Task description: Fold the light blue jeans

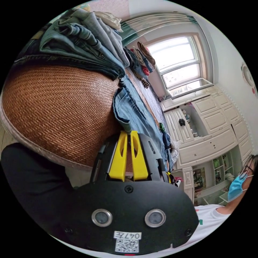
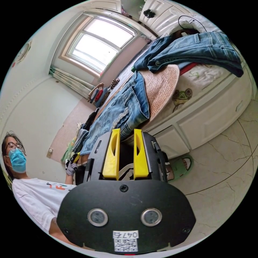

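Note:
The light blue jeans [image 1: 134, 107] lie stretched along a brown woven mat [image 1: 59, 107] on the bed. In the left gripper view my left gripper [image 1: 128, 132] is shut on a thin edge of the jeans at one end. In the right gripper view the jeans [image 2: 118, 113] run away from the camera, distressed side up. My right gripper [image 2: 126, 131] has its yellow jaws a little apart, with the thick denim edge pinched between them at the bed's side. Far down the jeans, a gloved hand [image 2: 71, 168] holds the left gripper [image 2: 76, 158].
A pile of other jeans [image 1: 80, 40] lies on the mat beyond. Darker jeans [image 2: 193, 48] lie on the bed near its corner. A green slipper [image 2: 180, 166] sits on the tiled floor. White cabinets [image 1: 209, 134] and a window [image 1: 177, 61] stand behind. The person wears a white shirt [image 2: 35, 199].

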